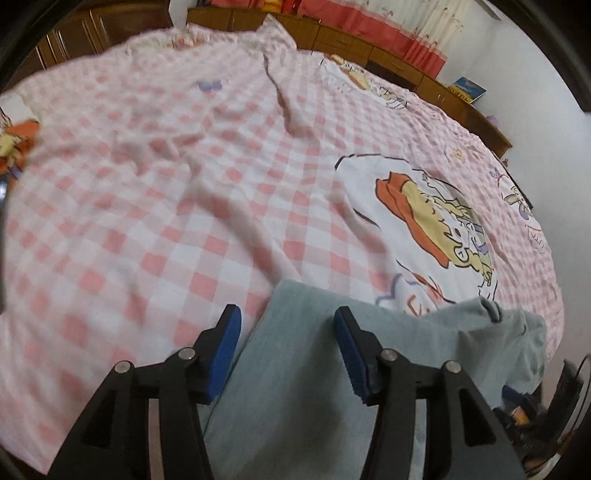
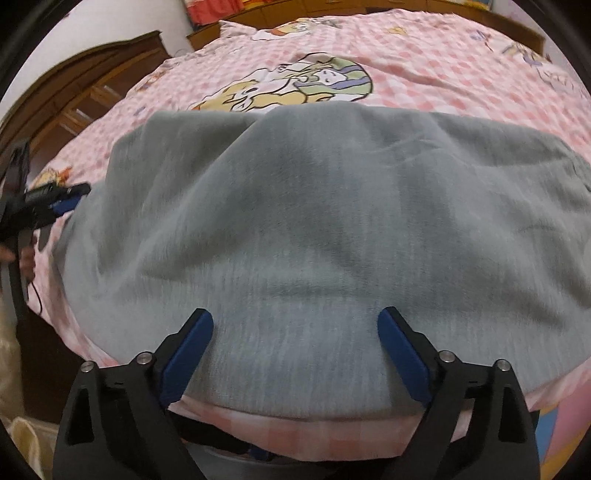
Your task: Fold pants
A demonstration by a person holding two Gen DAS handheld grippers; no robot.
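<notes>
On the checked bed [image 1: 147, 229]: grey pants [image 2: 314, 229], both hand-held grippers, left [image 1: 288, 325] and right [image 2: 295, 332], jaws apart, empty; risk: pinching bedsheet along with cloth, dragging the fold askew.

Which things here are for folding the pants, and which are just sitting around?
For the job:
- grey pants
- left gripper, open
- right gripper, open
- checked bedsheet the pants lie on

Just lying about:
- blue book on the wooden ledge
- red curtain
- wooden wardrobe
</notes>
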